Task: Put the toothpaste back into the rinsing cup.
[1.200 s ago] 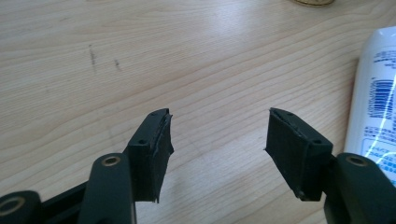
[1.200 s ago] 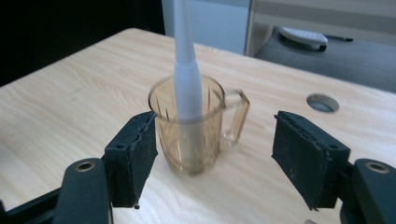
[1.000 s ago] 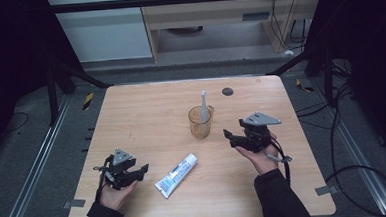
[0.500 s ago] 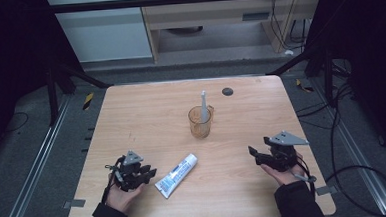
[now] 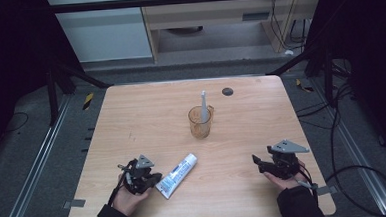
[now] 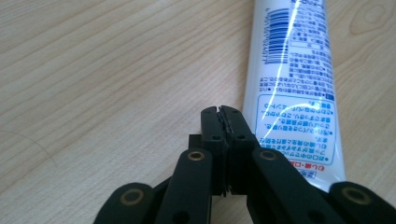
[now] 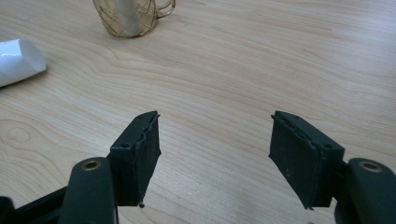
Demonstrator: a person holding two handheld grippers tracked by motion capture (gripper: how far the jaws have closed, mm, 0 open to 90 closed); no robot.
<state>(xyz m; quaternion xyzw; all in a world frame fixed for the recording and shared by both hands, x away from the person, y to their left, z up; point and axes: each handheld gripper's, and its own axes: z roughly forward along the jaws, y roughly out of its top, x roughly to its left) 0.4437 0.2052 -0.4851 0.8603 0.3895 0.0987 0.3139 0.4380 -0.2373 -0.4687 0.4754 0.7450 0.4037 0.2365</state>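
Note:
A white toothpaste tube with blue print lies flat near the table's front, left of centre. My left gripper rests just left of the tube's flat end, shut with nothing between its jaws; in the left gripper view the tube runs alongside the closed tips. An amber glass cup stands mid-table with a white toothbrush upright in it. My right gripper sits low at the front right, open and empty, with the cup's base and the tube's cap end beyond it.
The wooden table has a small dark round disc near its far edge. Black frame bars and cables run around the table. Bare wood lies between the cup and the front edge.
Both hands have come down and back to the table's front edge. The right gripper moved away from the cup to the front right; the left one shifted right, up to the tube.

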